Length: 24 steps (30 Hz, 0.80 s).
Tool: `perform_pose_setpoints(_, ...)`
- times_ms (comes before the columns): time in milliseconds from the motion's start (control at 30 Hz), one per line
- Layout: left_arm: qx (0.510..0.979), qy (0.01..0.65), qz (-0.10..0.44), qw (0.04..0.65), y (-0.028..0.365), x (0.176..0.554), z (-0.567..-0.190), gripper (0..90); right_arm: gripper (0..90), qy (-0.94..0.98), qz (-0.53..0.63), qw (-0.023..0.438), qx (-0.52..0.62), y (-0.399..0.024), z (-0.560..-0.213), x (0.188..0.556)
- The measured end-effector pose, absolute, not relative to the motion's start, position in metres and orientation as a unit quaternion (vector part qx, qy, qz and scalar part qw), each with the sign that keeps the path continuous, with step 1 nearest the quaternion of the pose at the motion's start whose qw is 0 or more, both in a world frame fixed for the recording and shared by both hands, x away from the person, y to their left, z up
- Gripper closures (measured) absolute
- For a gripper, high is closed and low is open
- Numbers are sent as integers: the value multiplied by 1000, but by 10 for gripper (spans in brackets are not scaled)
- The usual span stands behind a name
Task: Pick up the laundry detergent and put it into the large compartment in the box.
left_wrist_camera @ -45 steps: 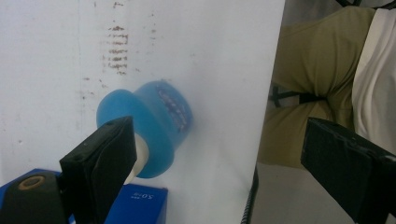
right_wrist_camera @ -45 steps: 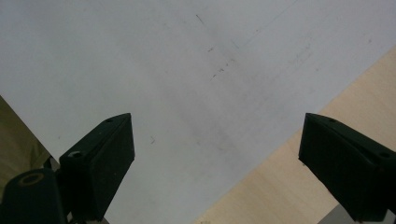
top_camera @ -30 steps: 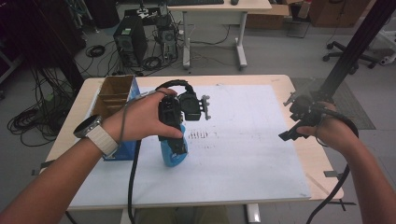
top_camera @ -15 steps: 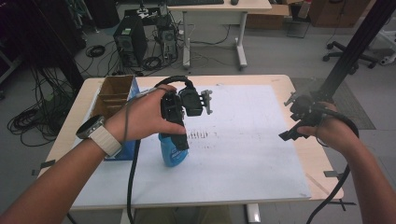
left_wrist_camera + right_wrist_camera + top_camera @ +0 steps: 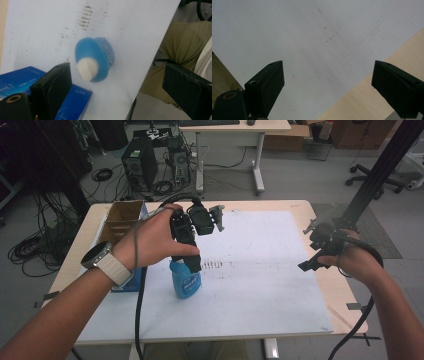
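The left gripper [image 5: 120,85] has its jaws wide apart directly above the blue bottle [image 5: 96,60], which stands upright beside the blue box [image 5: 131,279]. An off-centre descent may tip the bottle. The right gripper [image 5: 327,87], jaws also apart, hovers well to the bottle's right.

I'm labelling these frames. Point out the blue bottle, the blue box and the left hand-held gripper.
blue bottle [image 5: 96,53]: left gripper view, on its blue shoulder beside the white cap.
blue box [image 5: 72,101]: left gripper view, on its printed top face.
left hand-held gripper [image 5: 192,251]: high view, on its black jaw above the bottle.
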<state>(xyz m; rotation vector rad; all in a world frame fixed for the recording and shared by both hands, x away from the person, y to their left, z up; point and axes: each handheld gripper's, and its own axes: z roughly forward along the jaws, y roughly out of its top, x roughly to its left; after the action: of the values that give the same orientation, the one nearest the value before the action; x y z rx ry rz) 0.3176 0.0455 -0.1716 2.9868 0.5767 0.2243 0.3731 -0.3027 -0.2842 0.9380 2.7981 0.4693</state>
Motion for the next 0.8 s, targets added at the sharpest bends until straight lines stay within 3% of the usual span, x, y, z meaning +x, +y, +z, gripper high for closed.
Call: perform_pose_setpoints(800,950,301,82,36,55,336,-172,97,112,935,158,73,309,-299,-289,376)
